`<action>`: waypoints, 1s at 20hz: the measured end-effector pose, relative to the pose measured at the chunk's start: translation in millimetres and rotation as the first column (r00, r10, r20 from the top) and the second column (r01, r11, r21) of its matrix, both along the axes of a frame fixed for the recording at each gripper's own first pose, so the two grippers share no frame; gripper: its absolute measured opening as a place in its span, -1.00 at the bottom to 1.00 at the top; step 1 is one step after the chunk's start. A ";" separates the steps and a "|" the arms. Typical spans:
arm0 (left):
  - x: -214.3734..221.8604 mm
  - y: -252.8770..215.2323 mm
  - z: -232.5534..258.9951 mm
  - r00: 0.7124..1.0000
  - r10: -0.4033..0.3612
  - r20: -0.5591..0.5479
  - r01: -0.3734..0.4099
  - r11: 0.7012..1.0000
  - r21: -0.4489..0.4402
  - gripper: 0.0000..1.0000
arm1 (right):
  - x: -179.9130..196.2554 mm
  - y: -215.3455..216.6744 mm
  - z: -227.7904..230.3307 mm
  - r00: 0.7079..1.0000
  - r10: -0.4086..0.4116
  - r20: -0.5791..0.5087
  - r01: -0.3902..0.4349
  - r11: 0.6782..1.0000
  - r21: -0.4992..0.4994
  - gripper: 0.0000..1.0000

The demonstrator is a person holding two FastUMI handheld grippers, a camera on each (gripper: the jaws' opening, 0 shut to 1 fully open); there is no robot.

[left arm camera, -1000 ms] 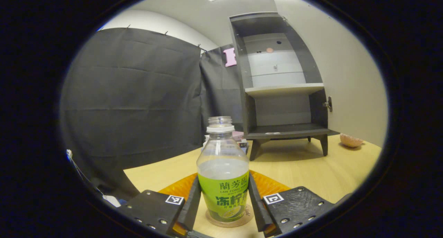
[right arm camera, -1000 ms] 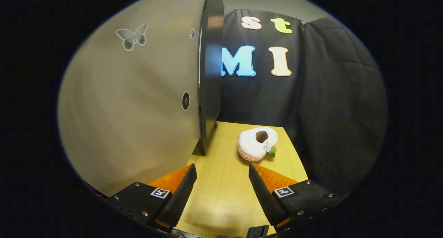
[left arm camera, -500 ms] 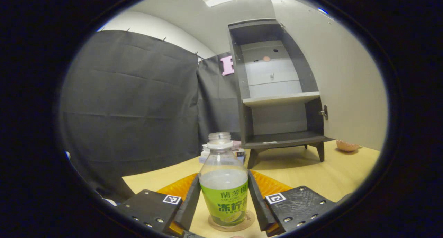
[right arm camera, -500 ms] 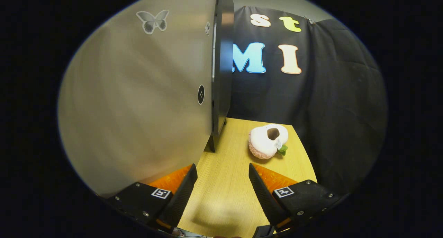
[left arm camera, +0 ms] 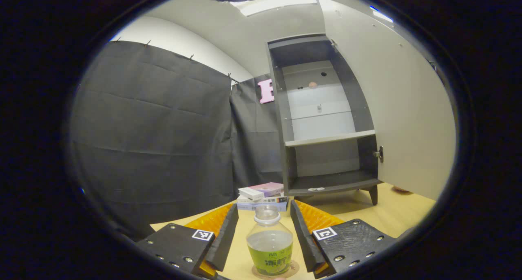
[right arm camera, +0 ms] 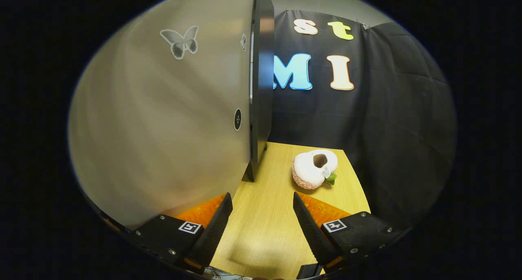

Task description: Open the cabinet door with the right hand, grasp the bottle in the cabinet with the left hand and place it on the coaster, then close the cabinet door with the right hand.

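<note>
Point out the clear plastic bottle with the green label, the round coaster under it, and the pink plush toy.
Clear plastic bottle with green label point(left arm camera: 269, 251): left gripper view, label.
Round coaster point(left arm camera: 295, 267): left gripper view, right rim.
Pink plush toy point(right arm camera: 308, 175): right gripper view, body.

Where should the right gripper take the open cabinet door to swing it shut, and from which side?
Probably no pinch: the cabinet door is a broad flat panel, and its small round knob sits near the hinged side. Better to put the open right gripper flat against the butterfly face, out toward the free edge, and push toward the cabinet.
</note>
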State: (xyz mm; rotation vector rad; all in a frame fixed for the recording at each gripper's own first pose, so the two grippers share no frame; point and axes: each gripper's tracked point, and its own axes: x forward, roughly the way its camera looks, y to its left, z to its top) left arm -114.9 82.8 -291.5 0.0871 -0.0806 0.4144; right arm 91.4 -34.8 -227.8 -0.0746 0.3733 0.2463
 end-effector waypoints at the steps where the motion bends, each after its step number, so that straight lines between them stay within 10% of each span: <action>1: -0.4 1.3 8.5 1.000 0.001 0.005 -0.001 1.000 -0.004 0.46 | -1.1 -0.4 1.4 1.000 -0.002 -0.002 0.002 1.000 0.002 0.84; 20: 10.1 -18.2 163.7 0.996 -0.080 -0.042 0.079 0.997 -0.027 0.38 | -19.5 -62.4 89.1 0.982 -0.134 0.135 0.135 0.991 0.003 0.83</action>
